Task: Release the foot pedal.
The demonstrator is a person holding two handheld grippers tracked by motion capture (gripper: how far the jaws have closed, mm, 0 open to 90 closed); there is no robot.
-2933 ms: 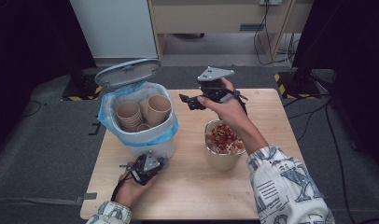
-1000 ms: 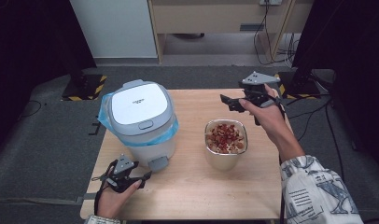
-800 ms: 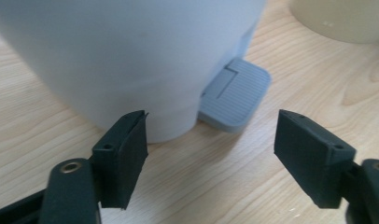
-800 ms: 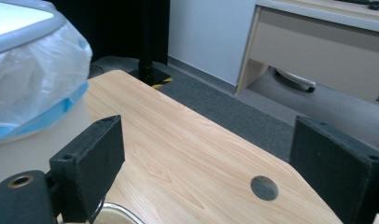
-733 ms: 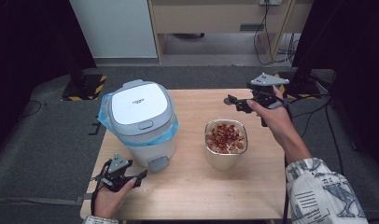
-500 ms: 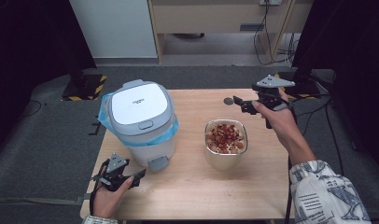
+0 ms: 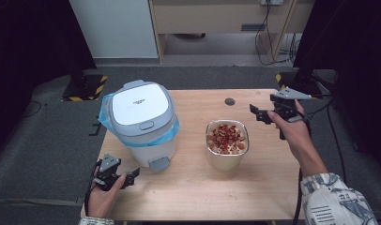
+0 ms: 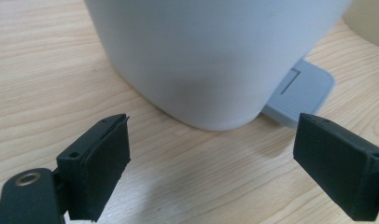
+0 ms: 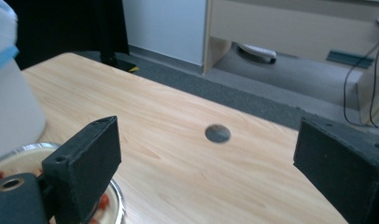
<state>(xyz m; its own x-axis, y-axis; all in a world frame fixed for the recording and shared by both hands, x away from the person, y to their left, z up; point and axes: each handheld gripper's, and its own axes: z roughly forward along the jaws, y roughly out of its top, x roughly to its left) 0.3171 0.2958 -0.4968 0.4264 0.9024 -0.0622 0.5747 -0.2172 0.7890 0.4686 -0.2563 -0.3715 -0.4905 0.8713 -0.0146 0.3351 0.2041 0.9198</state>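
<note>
A white pedal bin (image 7: 139, 123) with a blue liner stands at the table's left, its lid down. The left gripper view shows the bin's wall (image 8: 215, 60) close up, with the grey pedal (image 8: 299, 91) at its foot. My left gripper (image 7: 118, 172) rests low near the front left corner, just short of the pedal (image 7: 159, 164), open and holding nothing (image 8: 211, 163). A steel bowl (image 7: 227, 143) of red and pale scraps stands at the centre right. My right gripper (image 7: 256, 114) hovers open to the bowl's right and farther back, nothing between its fingers (image 9: 206, 163).
A round cable hole (image 7: 230, 101) lies in the wooden table (image 7: 188, 187) near the far edge, and the right gripper view looks toward this hole (image 9: 218, 133). Beyond the table are grey carpet, a cabinet and trailing cables.
The bin's lid, open 2.9 s ago over the paper cups inside, is now down. My right gripper has drawn away to the right; my left gripper has slid left toward the front corner.
</note>
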